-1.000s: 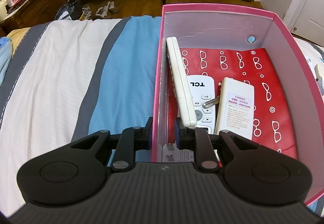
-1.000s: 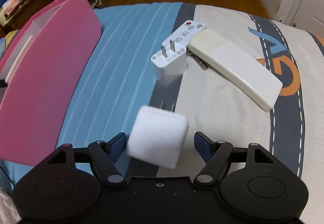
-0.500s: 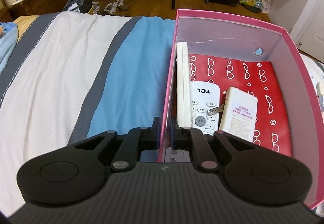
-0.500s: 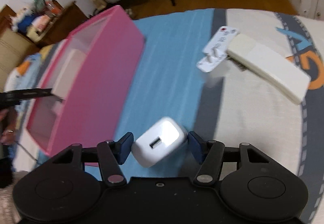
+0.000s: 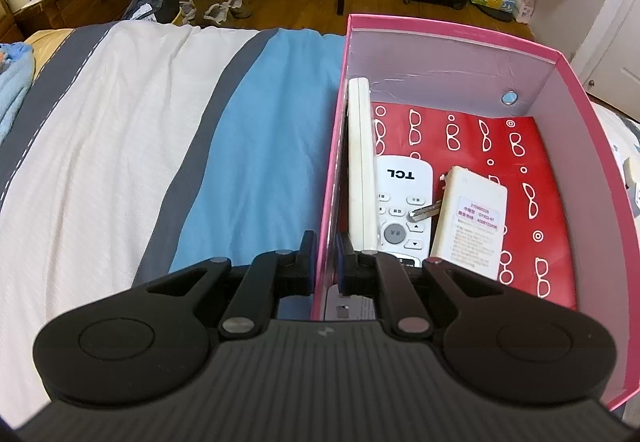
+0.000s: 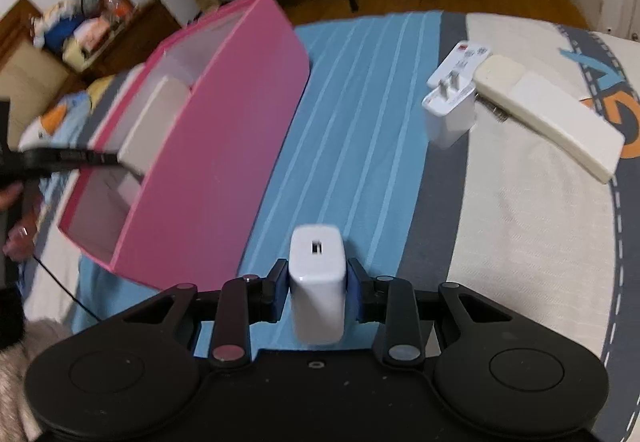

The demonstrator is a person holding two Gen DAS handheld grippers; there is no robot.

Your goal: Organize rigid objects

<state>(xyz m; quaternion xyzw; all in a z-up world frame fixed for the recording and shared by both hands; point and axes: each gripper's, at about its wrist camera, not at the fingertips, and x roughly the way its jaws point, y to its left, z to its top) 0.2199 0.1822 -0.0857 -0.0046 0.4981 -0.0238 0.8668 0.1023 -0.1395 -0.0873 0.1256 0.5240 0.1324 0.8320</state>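
My left gripper [image 5: 325,242] is shut on the near left wall of the pink box [image 5: 448,30], one finger outside and one inside. In the box lie a long white remote on its edge [image 5: 360,162], a TCL remote [image 5: 404,194], a cream remote with a label [image 5: 472,218] and a key [image 5: 424,211]. My right gripper [image 6: 318,268] is closing on a white charger [image 6: 316,290]; both pads touch its sides and it hangs above the blue stripe. The pink box [image 6: 208,146] stands to its left.
On the bed at the far right lie a second white charger [image 6: 450,114] with prongs up, a cream remote [image 6: 548,122] and a small white remote [image 6: 466,56]. A person's hand [image 6: 12,194] shows at the left edge. Bags, a suitcase and a dresser stand beyond the bed.
The left jaws closed onto the box wall. The right jaws drew in around the white charger, which turned upright between them, and the view swung left toward the pink box.
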